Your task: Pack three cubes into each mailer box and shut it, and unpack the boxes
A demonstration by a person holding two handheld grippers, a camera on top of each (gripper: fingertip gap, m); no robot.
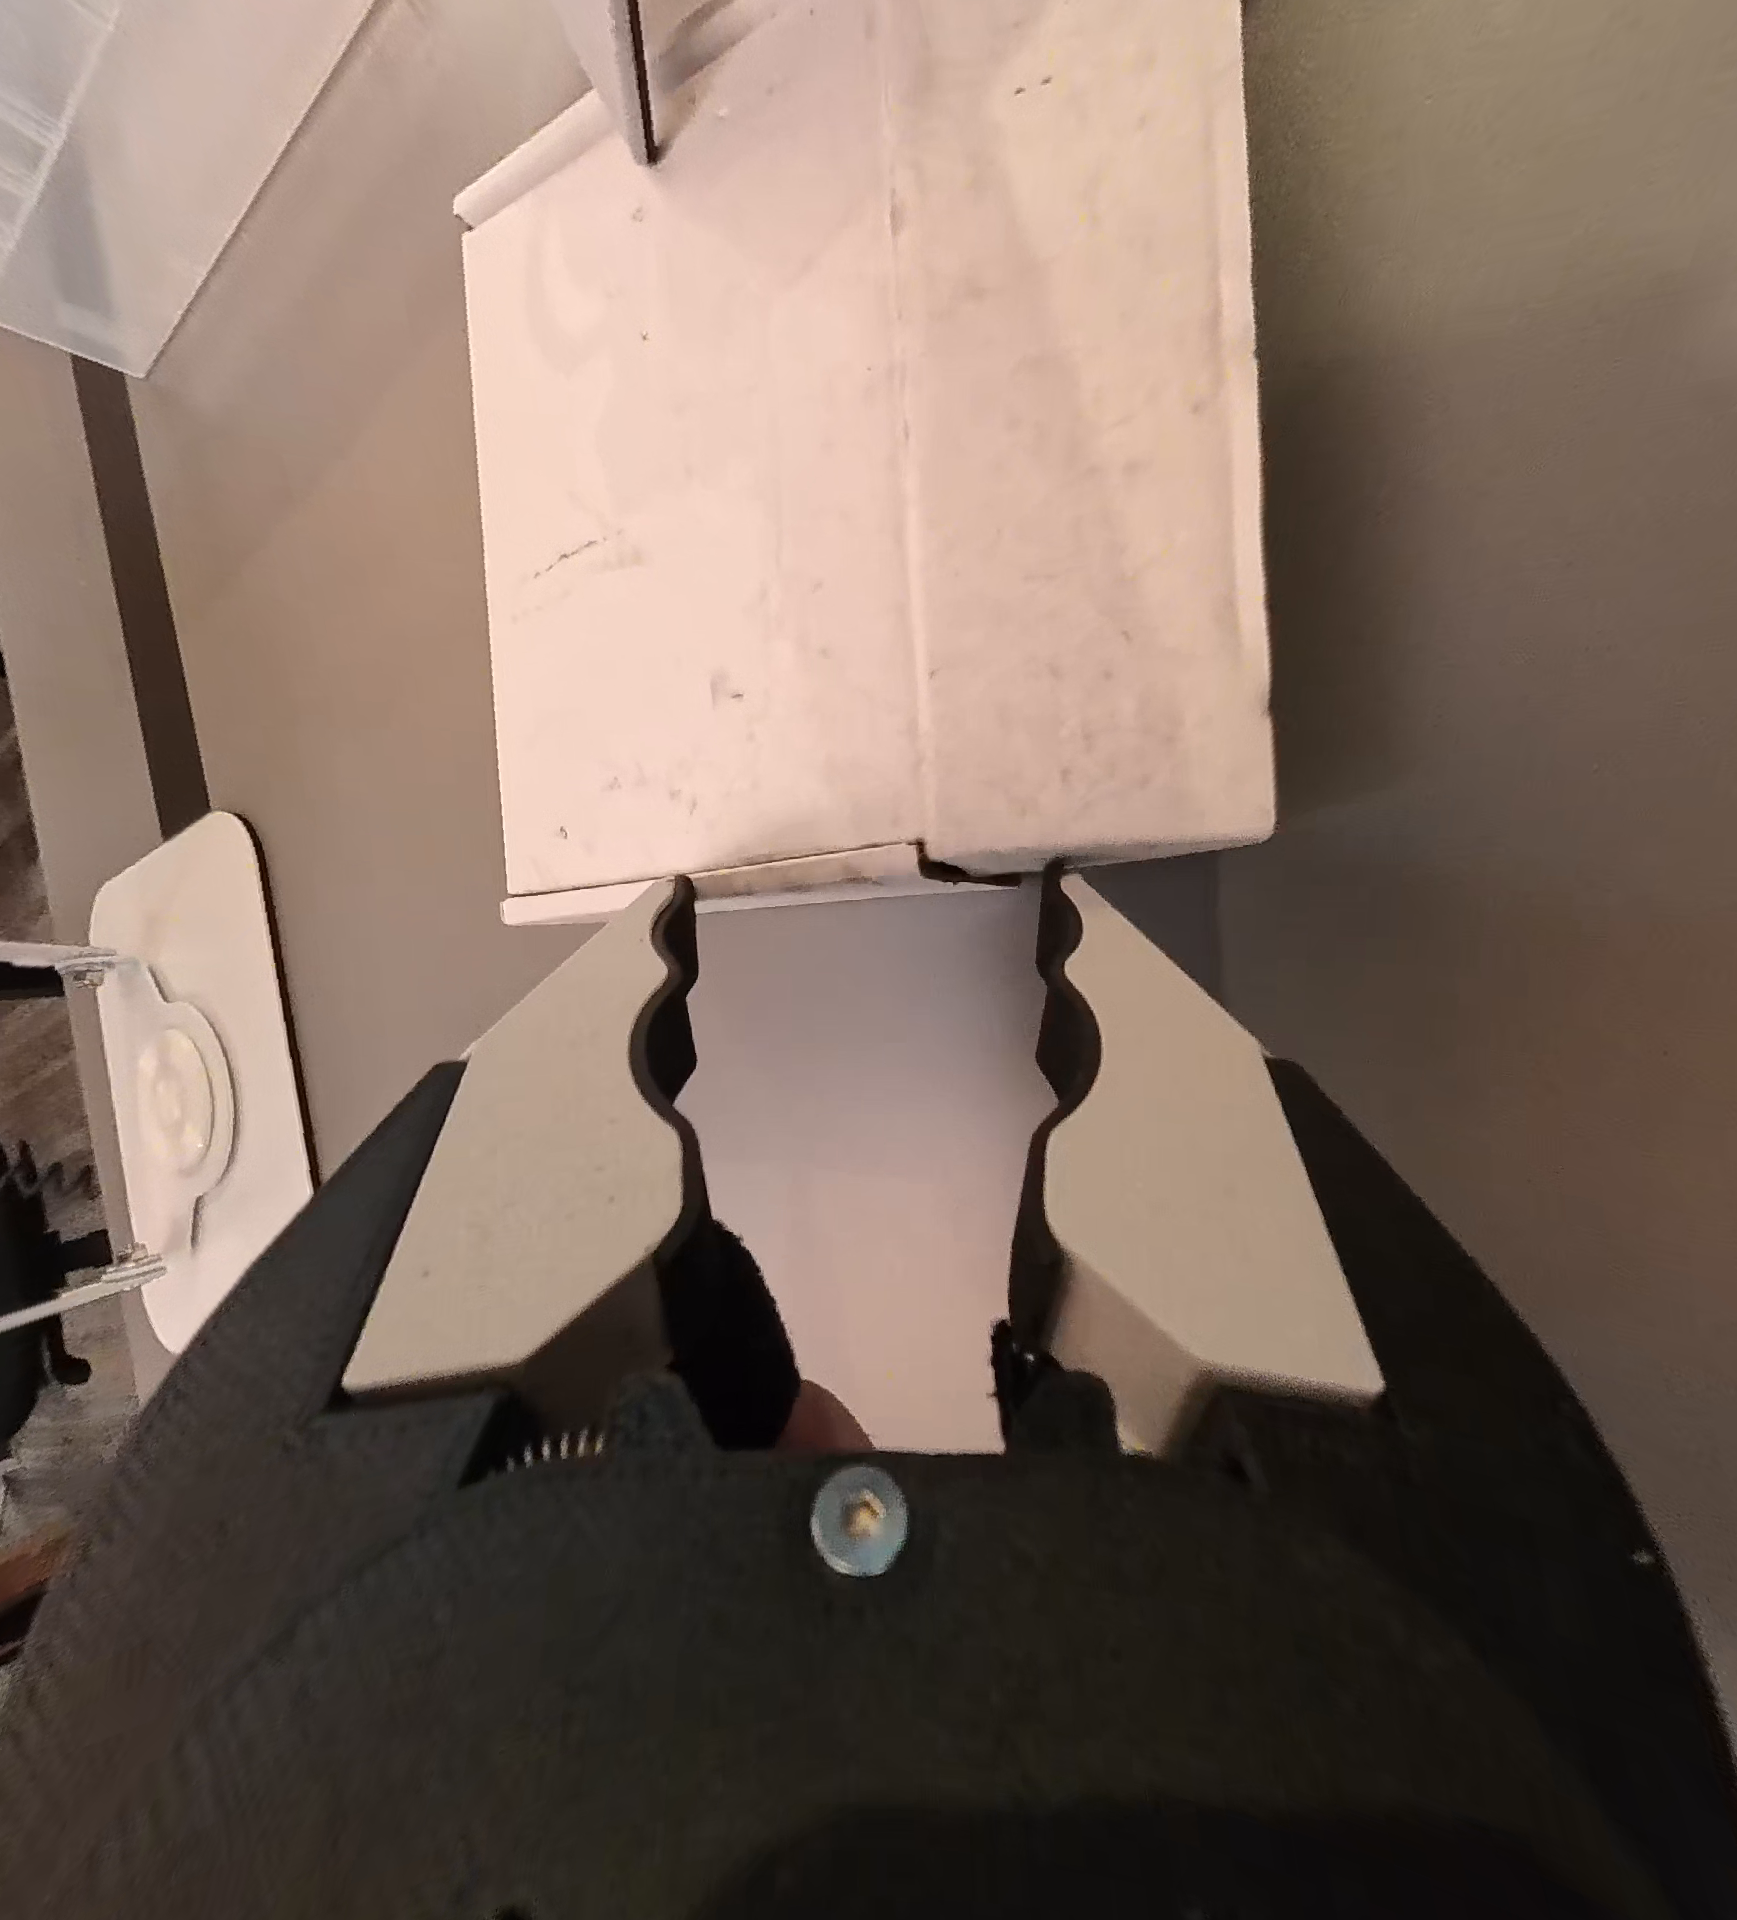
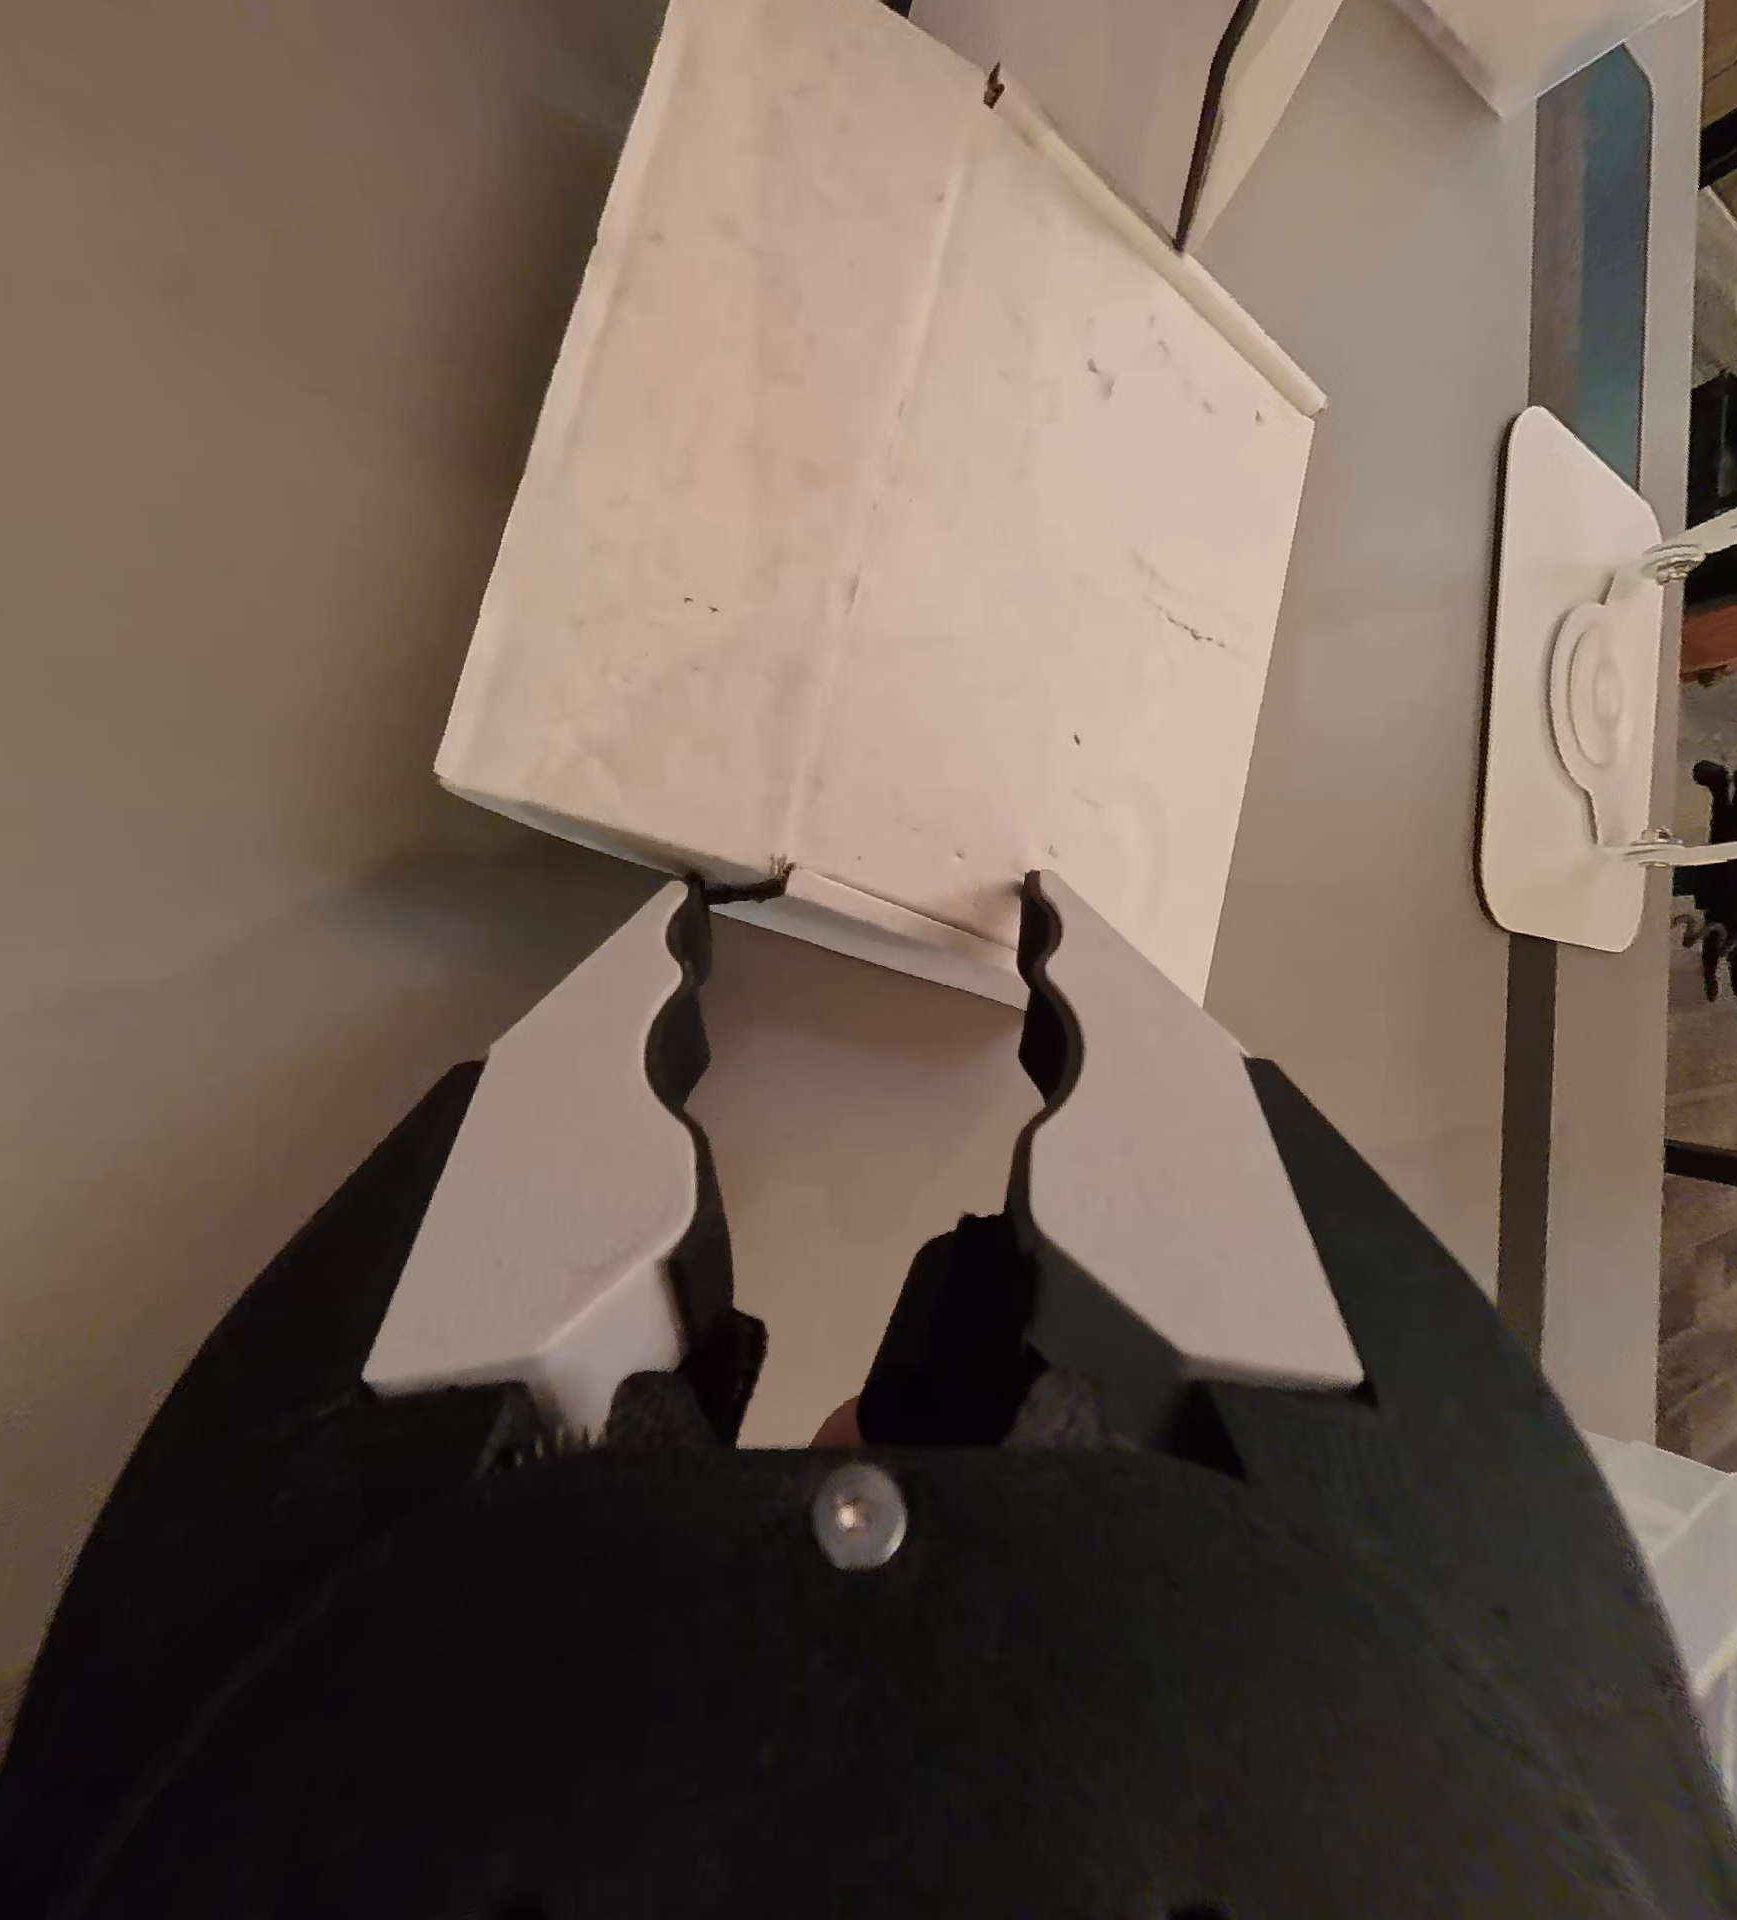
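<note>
A scuffed white mailer box (image 1: 874, 468) lies shut on the grey table and fills the middle of both wrist views (image 2: 874, 520). My left gripper (image 1: 864, 883) is open. Its fingertips (image 1: 679, 894) touch the box's near edge, and the box's side wall shows between the jaws. My right gripper (image 2: 853, 894) is open in the same way at another edge of the box, with its fingertips (image 2: 1035, 894) against the edge. Neither gripper holds anything. No cubes are in view.
A white panel with a dark edge (image 1: 635, 73) stands just beyond the box, also in the right wrist view (image 2: 1207, 114). A white plate with a clear stand (image 1: 199, 1091) (image 2: 1570, 707) sits near the table's edge. A clear plastic bin (image 1: 33, 156) (image 2: 1726, 1621) stands nearby.
</note>
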